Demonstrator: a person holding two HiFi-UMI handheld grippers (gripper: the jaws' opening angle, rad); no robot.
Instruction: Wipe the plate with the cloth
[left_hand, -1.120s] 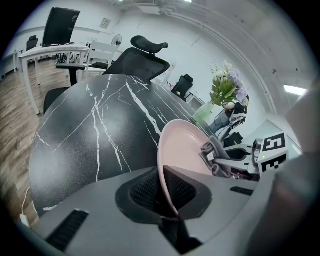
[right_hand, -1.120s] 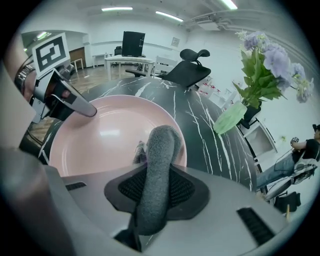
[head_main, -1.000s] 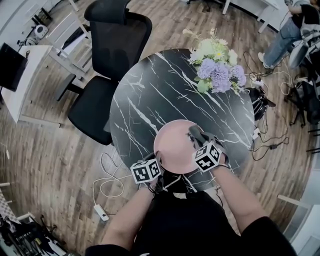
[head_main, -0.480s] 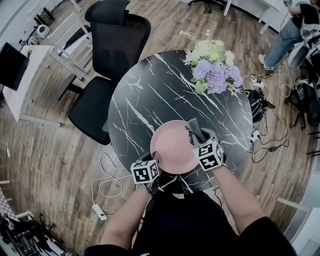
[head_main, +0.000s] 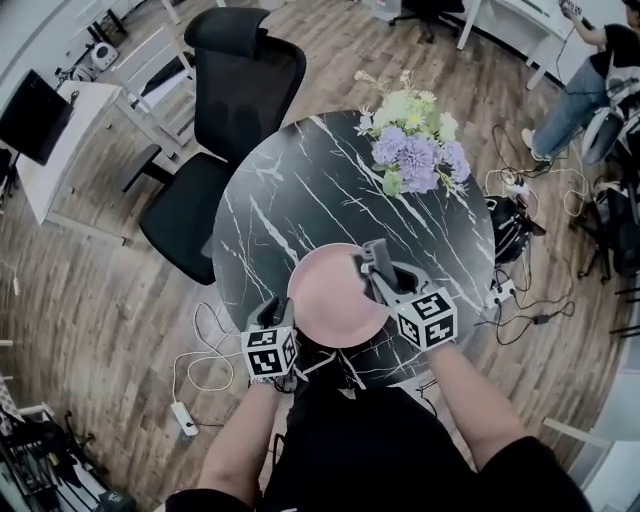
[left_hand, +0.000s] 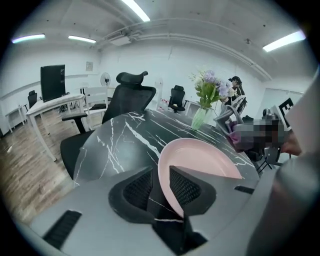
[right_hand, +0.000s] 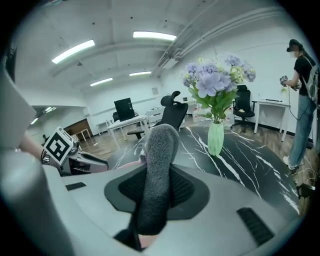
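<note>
A pink plate (head_main: 330, 300) lies on the black marble table (head_main: 300, 190) near its front edge. My left gripper (head_main: 280, 316) is at the plate's near-left rim and its jaws are opening. In the left gripper view the plate's rim (left_hand: 167, 185) stands between the jaws of the left gripper (left_hand: 161, 189), with a gap on the left side. My right gripper (head_main: 376, 268) hangs over the plate's right part, shut on a folded grey cloth (head_main: 372, 254). In the right gripper view the cloth (right_hand: 157, 160) sticks up from the jaws of the right gripper (right_hand: 157, 192).
A green vase of purple and white flowers (head_main: 412, 150) stands at the table's far right. A black office chair (head_main: 225, 110) is behind the table on the left. Cables and a power strip (head_main: 181, 417) lie on the wood floor. A person (head_main: 590, 70) stands far right.
Both grippers have risen. The left gripper's jaws have spread apart at the plate's rim and drawn slightly left. The right gripper has lifted the cloth off the plate.
</note>
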